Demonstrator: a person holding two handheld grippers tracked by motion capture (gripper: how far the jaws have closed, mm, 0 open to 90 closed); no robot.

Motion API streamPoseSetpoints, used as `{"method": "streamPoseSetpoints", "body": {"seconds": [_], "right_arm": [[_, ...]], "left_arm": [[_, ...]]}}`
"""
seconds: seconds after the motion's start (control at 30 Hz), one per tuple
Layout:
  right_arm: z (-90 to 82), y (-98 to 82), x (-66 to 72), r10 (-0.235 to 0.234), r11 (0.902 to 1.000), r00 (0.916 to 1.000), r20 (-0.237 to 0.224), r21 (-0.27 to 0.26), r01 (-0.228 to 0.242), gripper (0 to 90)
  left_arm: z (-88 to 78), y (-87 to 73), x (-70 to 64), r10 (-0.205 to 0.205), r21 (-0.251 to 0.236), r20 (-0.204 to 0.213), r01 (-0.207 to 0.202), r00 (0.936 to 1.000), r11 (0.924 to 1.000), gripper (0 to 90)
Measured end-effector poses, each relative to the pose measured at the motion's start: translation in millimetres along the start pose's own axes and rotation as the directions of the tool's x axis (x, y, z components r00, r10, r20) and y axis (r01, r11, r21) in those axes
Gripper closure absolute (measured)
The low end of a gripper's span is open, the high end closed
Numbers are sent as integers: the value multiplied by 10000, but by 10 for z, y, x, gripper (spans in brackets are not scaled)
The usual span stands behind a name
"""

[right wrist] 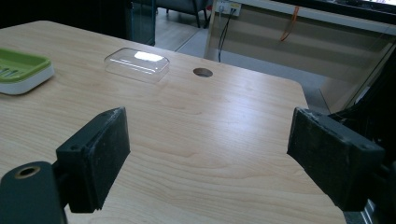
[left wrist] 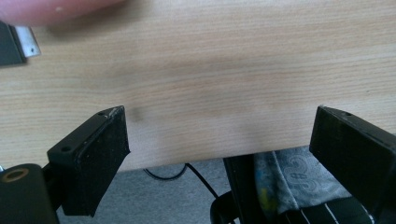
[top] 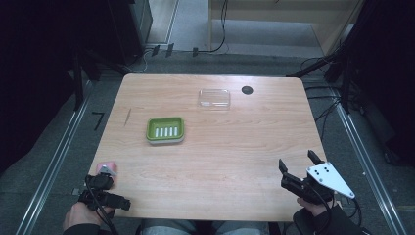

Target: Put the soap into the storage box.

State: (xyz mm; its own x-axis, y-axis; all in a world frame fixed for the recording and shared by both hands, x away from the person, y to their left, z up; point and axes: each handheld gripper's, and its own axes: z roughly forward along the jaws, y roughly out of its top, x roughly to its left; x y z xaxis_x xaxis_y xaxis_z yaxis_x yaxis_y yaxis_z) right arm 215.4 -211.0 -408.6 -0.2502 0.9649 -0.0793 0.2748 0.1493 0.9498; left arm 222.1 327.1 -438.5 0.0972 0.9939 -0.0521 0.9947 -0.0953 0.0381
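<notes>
Green plastic, the soap dish (top: 165, 130) sits mid-table (top: 235, 161), with a clear lid (top: 214, 98) beyond it toward the far edge; I judge both light, stiff and slick, best pinched across a rim. My left gripper (left wrist: 219, 140) and right gripper (right wrist: 208, 149) gape empty, near the table's front corners. The left gripper view shows a blurred pink object (left wrist: 51, 9), which the high view places just beyond that gripper.

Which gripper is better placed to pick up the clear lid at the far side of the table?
Probably the right gripper: open, empty, on the clear lid's side and facing it. The left gripper sits at the near left corner.
</notes>
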Motion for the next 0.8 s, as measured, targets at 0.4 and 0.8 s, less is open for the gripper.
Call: {"method": "streamPoseSetpoints", "body": {"seconds": [0.4,0.8], "right_arm": [[11,10,21,-110,9999,9999,-16,32,110,137],[8,9,17,-58,10000,10000,-48,16,58,137]], "left_arm": [[-28,-5,10,63,-378,-228,-72,9997,9993,50],[-80,28,16,23,-761,-317,-47,9995,9971,41]]}}
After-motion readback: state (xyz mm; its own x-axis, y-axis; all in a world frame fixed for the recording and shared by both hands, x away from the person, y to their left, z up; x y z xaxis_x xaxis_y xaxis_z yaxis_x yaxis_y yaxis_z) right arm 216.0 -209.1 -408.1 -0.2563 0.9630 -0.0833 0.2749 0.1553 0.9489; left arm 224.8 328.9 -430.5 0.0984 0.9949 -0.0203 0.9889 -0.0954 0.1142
